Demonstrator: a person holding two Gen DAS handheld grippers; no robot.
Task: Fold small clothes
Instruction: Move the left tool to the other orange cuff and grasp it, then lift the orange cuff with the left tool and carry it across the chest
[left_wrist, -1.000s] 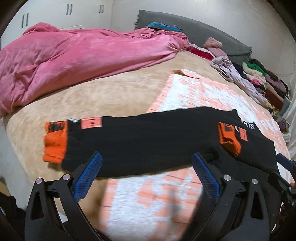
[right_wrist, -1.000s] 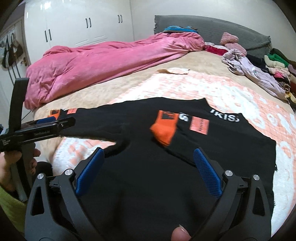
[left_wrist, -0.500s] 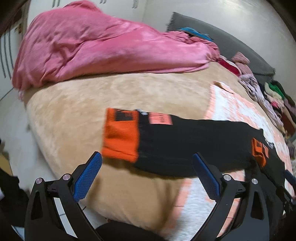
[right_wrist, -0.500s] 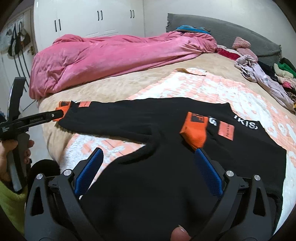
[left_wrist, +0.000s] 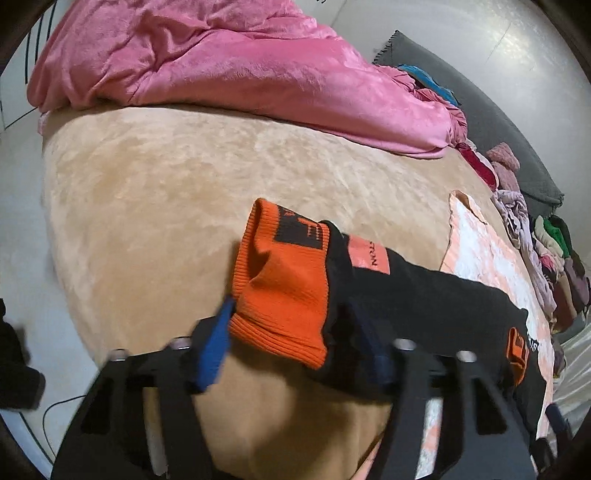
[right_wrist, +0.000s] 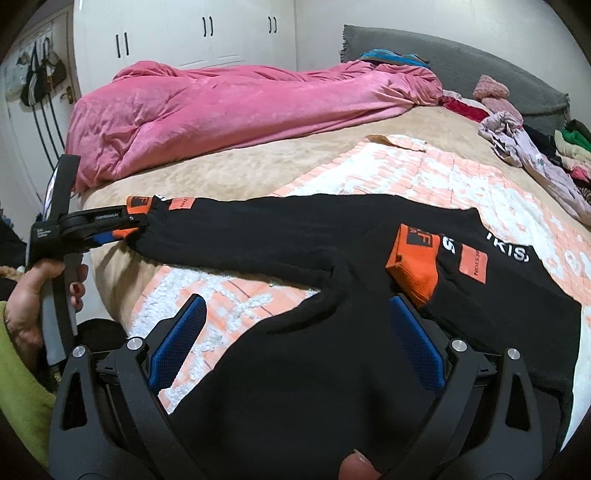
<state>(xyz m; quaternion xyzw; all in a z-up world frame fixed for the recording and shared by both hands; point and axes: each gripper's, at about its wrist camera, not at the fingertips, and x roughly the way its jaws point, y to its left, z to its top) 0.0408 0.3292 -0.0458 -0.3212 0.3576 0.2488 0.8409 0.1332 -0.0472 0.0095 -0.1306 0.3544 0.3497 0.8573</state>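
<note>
One wide bed under a beige plush cover (right_wrist: 236, 166) carries a black knit sweater with orange cuffs (right_wrist: 295, 369). Its outstretched sleeve cuff (left_wrist: 284, 284) sits between the left gripper (left_wrist: 291, 325) jaws, just closing onto it. Right gripper (right_wrist: 295, 343) hovers wide apart above the sweater body.

the left gripper (left_wrist: 291, 332) has swung along the black sweater's (right_wrist: 332, 369) outstretched sleeve, its jaws just closing around the orange cuff (left_wrist: 284, 291).
</note>
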